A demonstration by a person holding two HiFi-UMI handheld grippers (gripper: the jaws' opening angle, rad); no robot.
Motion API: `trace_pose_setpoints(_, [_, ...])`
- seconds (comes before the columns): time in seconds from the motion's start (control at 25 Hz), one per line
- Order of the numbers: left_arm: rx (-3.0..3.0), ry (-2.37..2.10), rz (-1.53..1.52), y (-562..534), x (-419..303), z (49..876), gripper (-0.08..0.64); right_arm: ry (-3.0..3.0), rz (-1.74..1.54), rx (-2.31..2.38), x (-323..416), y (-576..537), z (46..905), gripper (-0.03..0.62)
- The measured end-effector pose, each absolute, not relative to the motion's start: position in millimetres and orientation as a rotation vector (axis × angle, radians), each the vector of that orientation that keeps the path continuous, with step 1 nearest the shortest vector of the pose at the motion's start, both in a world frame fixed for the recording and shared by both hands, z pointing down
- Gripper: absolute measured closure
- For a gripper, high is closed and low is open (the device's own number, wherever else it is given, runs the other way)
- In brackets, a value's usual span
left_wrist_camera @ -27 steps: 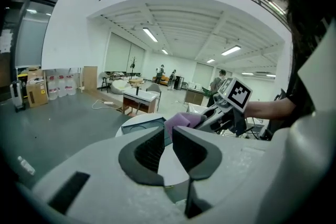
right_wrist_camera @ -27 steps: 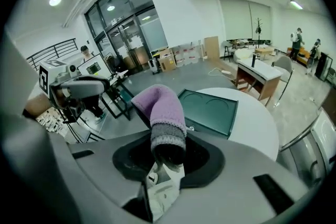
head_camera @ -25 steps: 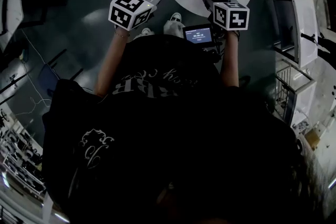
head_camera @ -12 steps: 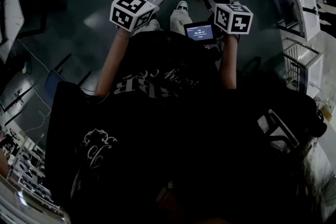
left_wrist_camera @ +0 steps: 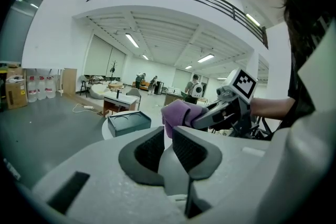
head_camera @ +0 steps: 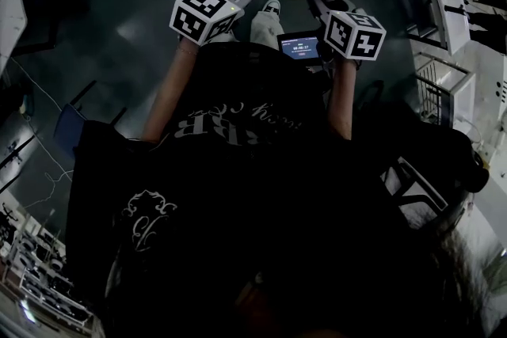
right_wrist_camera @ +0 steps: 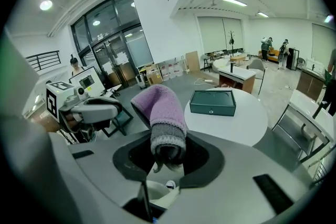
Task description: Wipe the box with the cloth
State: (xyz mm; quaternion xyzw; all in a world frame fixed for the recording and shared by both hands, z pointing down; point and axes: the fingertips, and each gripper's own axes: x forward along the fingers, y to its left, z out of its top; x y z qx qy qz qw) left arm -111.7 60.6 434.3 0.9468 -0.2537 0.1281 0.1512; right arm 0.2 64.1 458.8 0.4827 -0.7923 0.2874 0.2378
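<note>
The jaws of the right gripper are clamped on a purple knitted cloth, which stands up out of them in the air, on the near side of the round white worktop. The left gripper has its jaws close together, only a thin slit between the pads, with nothing in it. The dark green box lies flat near the middle of the worktop, touched by neither gripper. The right gripper view shows the whole box, with a small light fitting on its front. The head view catches only the worktop's near part and a sliver of the box at the top edge.
</note>
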Motion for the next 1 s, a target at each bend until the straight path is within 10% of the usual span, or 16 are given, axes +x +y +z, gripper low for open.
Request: trace_pose_setpoints(1.0, [2.744,-0.735,0.355,59.0,-107.8,426.9,0.503,-2.177,0.778,1.322,0.5,69.8,456.7,0.492])
